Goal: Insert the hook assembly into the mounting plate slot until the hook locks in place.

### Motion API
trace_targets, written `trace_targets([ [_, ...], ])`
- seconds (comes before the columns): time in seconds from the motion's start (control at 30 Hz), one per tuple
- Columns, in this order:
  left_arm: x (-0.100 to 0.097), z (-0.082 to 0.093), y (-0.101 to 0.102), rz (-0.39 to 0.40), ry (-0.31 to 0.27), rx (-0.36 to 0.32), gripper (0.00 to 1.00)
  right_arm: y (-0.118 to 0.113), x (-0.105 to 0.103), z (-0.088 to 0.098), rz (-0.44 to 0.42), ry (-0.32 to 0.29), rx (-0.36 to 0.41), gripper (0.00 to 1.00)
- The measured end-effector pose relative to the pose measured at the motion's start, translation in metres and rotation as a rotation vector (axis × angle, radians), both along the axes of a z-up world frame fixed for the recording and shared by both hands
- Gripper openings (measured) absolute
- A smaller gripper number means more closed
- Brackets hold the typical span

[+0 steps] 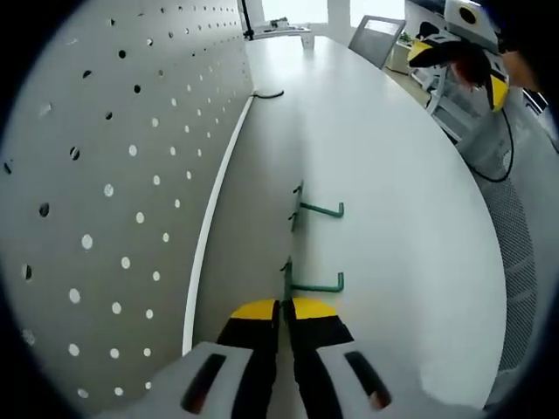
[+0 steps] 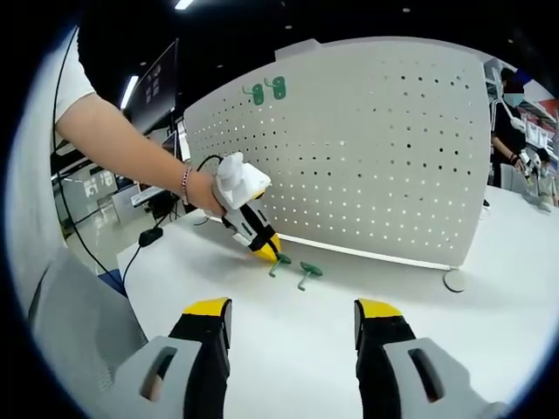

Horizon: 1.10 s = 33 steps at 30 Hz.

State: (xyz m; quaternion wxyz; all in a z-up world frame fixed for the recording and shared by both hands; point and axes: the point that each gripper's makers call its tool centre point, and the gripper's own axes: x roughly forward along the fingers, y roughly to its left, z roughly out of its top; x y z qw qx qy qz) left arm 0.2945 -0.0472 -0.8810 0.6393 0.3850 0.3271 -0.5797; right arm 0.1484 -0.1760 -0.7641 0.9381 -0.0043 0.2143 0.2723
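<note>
Two green hooks lie on the white table (image 1: 393,218) in front of the white pegboard (image 1: 105,175). In the left gripper view the near hook (image 1: 313,285) has its back plate between the yellow tips of my left gripper (image 1: 283,312), which is shut on it; the far hook (image 1: 319,208) lies free. The right gripper view shows the left gripper (image 2: 272,251) tilted down onto one hook (image 2: 278,260), with the other hook (image 2: 307,272) beside it. My right gripper (image 2: 293,307) hangs open above the table, nothing between its fingers. Two more green hooks (image 2: 266,90) hang high on the pegboard (image 2: 367,148).
A black cable (image 1: 266,93) lies at the board's far end. The table's curved edge (image 1: 489,227) runs on the right, with a chair (image 1: 376,39) beyond it. The board's round foot (image 2: 452,280) rests on the table. Another person (image 2: 508,122) stands at far right.
</note>
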Motion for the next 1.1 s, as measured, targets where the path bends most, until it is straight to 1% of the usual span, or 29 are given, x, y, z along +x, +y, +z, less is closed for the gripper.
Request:
trace_targets([
  [0.03,-0.0002,-0.0003,0.0000,-0.015,-0.013,0.003,0.05,-0.0002,0.0002,0.0002,0.000,-0.001,-0.001,0.54],
  [0.2,-0.0003,0.0009,0.0011,0.012,-0.005,-0.003,0.04,-0.0006,0.0006,0.0001,0.000,-0.003,-0.001,0.54],
  [0.27,-0.0003,0.0007,0.0009,0.001,-0.012,0.000,0.04,0.0000,0.0003,-0.0002,0.001,-0.001,0.000,0.54],
  [0.9,-0.0009,0.0013,0.0010,0.007,-0.021,-0.004,0.04,0.0000,0.0000,-0.0004,-0.002,-0.001,0.002,0.54],
  [0.93,-0.0007,0.0014,0.0010,0.012,-0.018,-0.007,0.03,0.0000,-0.0001,-0.0004,-0.002,0.000,0.003,0.54],
  [0.97,-0.0017,0.0013,0.0013,0.033,0.004,-0.011,0.03,-0.0002,-0.0002,-0.0008,-0.002,0.001,0.002,0.54],
  [1.0,0.0019,0.0017,0.0031,0.053,-0.003,-0.007,0.03,-0.0004,-0.0003,-0.0011,-0.001,0.002,0.000,0.54],
  [1.03,0.0028,0.0029,0.0026,0.052,-0.011,-0.014,0.03,0.0001,-0.0005,-0.0008,-0.001,0.001,0.001,0.55],
  [1.1,0.0014,0.0079,-0.0015,0.063,0.008,-0.056,0.03,0.0004,-0.0007,-0.0007,0.001,0.001,0.002,0.55],
])
